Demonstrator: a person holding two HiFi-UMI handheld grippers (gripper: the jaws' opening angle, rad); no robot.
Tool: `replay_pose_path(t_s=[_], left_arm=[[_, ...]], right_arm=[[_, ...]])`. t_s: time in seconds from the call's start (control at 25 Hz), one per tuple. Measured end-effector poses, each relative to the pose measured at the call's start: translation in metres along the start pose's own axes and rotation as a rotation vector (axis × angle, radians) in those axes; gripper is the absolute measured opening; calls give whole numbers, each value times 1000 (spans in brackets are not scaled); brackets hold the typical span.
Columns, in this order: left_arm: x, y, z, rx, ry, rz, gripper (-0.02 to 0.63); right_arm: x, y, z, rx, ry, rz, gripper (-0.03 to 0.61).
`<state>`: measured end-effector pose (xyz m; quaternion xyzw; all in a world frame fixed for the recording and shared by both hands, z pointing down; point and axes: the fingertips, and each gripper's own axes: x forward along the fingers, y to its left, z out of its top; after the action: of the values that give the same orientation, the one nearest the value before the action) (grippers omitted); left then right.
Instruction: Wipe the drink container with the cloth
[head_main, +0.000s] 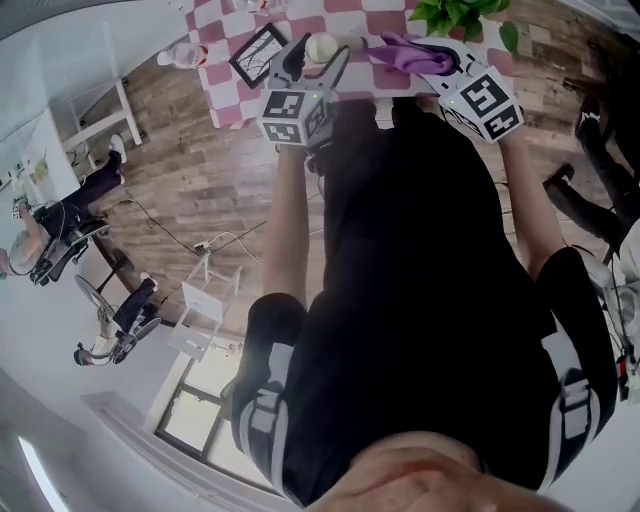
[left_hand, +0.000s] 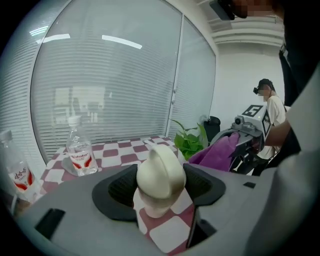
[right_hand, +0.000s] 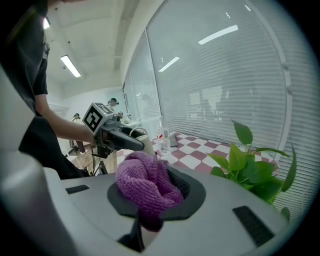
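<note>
The drink container (left_hand: 160, 175) is a cream-coloured vessel with a rounded cap. It stands upright between the jaws of my left gripper (left_hand: 160, 189), whose dark pads press on both its sides. In the head view the container (head_main: 321, 47) and left gripper (head_main: 318, 55) are over the near edge of the checkered table (head_main: 225, 95). My right gripper (right_hand: 150, 200) is shut on a bunched purple cloth (right_hand: 145, 186). That cloth (head_main: 405, 52) hangs a little to the right of the container, apart from it. From the right gripper view the left gripper (right_hand: 120, 139) is off to the left.
Two clear water bottles (left_hand: 81, 150) (left_hand: 17, 172) stand on the pink-and-white table. A green potted plant (head_main: 460, 15) (right_hand: 250, 167) is at the table's right end. A dark framed board (head_main: 257, 55) lies left of the container. People sit at a desk (head_main: 60, 230) far left.
</note>
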<state>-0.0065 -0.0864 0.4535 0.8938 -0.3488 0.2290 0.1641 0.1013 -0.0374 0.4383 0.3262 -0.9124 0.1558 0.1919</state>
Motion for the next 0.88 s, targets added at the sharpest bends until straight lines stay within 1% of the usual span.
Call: replay_pose_path(t_s=[0.12, 0.28, 0.44, 0.68, 0.88], left_arm=[[6, 3, 1, 3, 10, 14, 302], [12, 4, -5, 41, 45, 34, 302], [14, 5, -4, 44, 44, 39, 302], [18, 2, -1, 98, 12, 21, 302], [16, 0, 7, 94, -36, -26, 304]], right_arm=[[-4, -8, -3, 31, -10, -66, 60], [-8, -13, -7, 75, -22, -115, 60], [-10, -11, -9, 72, -4, -123, 60], [-11, -12, -9, 84, -12, -138, 60], [-11, -10, -10, 94, -9, -146, 60]])
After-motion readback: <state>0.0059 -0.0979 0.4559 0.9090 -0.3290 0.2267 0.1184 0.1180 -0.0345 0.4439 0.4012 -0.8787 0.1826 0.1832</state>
